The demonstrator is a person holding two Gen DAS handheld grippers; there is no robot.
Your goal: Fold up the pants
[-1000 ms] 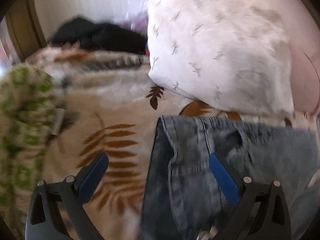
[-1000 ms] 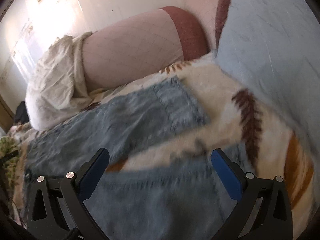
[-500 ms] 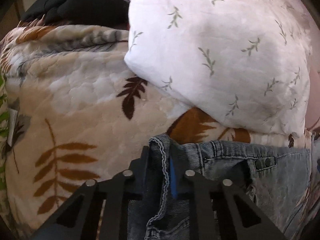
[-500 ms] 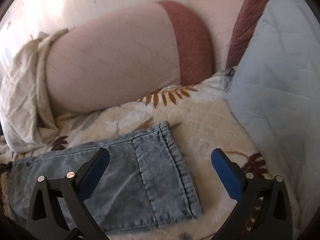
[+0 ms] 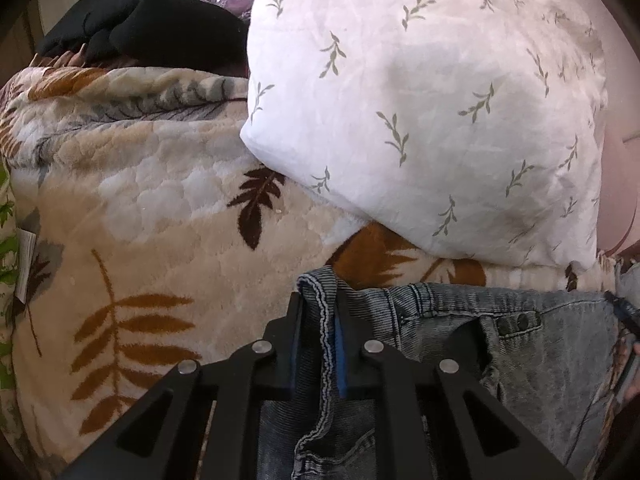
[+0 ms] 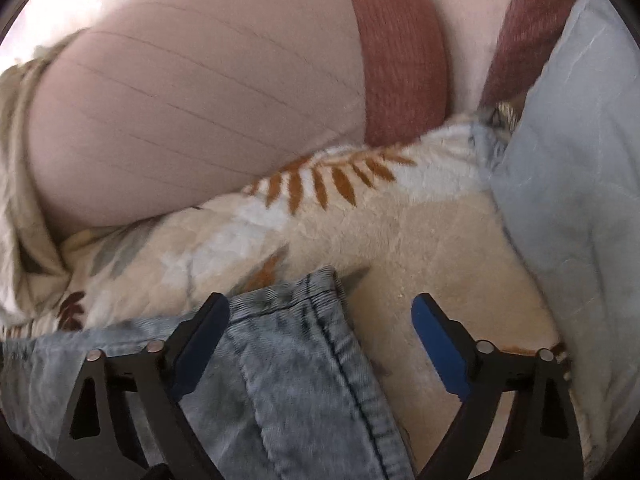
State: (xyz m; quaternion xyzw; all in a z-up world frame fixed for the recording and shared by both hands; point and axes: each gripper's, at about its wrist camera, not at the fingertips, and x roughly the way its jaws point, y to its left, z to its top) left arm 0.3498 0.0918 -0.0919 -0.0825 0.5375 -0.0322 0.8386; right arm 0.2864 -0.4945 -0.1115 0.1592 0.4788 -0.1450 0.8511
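Clamping the waistband corner of the light-blue jeans [image 5: 440, 320], the left gripper [image 5: 318, 336] has its fingers pressed together on the denim, which lies flat on the leaf-print fleece blanket [image 5: 160, 220] just near of the white sprig-print pillow [image 5: 440, 100]. Right gripper [image 6: 320, 332] fingers stand wide apart over the hem end of a jeans leg [image 6: 288, 352], near the pink bolster [image 6: 180, 120] and the pale-blue quilt [image 6: 580, 160] at right.

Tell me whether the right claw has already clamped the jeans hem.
No: the right claw stands open around the jeans hem, its blue pads apart.
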